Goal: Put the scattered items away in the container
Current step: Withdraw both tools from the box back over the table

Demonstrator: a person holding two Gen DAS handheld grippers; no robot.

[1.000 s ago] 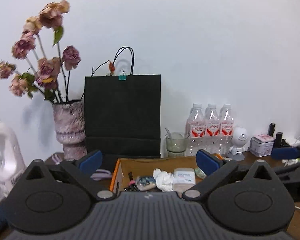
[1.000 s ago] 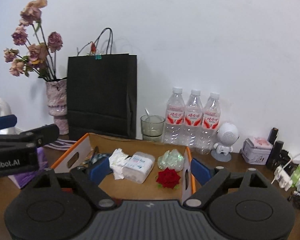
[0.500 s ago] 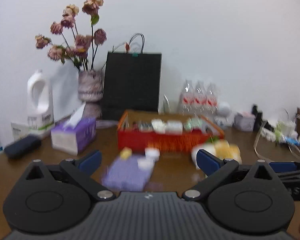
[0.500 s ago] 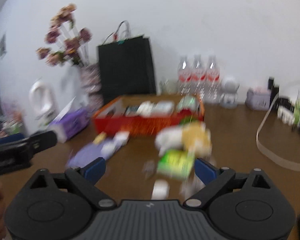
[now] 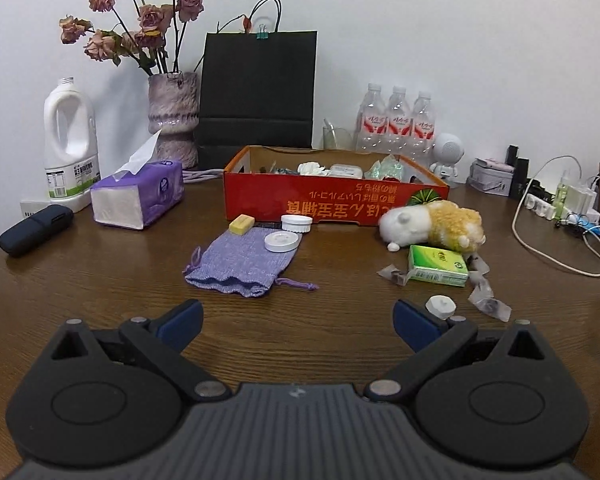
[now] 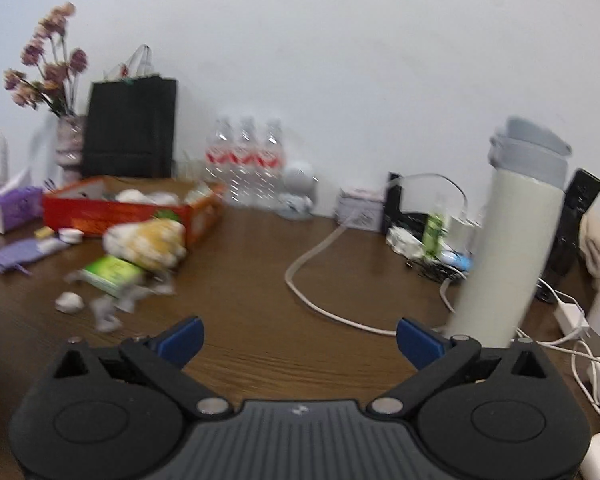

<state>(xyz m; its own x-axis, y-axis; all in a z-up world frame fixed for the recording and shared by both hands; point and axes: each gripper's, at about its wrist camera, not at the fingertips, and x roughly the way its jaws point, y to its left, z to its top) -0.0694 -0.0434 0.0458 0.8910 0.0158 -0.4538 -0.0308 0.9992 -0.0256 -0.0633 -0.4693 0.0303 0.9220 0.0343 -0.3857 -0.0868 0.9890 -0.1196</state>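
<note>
A red cardboard box (image 5: 332,200) (image 6: 112,210) stands mid-table with several small items inside. In front of it lie a purple knit pouch (image 5: 244,260), a yellow soap bar (image 5: 241,224), two white round lids (image 5: 282,241), a white-and-yellow plush toy (image 5: 432,226) (image 6: 148,242), a green packet (image 5: 438,266) (image 6: 110,272), a small white cap (image 5: 441,305) and clear wrappers (image 5: 490,306). My left gripper (image 5: 298,324) hangs open over bare wood, short of the pouch. My right gripper (image 6: 298,340) is opening with nothing between its fingers, off to the right of the pile, beside a tall cream tumbler (image 6: 508,240).
A tissue box (image 5: 138,194), white jug (image 5: 70,140), dark case (image 5: 36,230), flower vase (image 5: 174,116), black paper bag (image 5: 258,92) and three water bottles (image 5: 396,122) line the back. White cables (image 6: 320,280) and a power strip (image 5: 556,208) crowd the right side.
Both grippers have pulled back from over the box and dropped lower. The right view has swung right, so the tumbler and cables now show. Its jaws stand wider.
</note>
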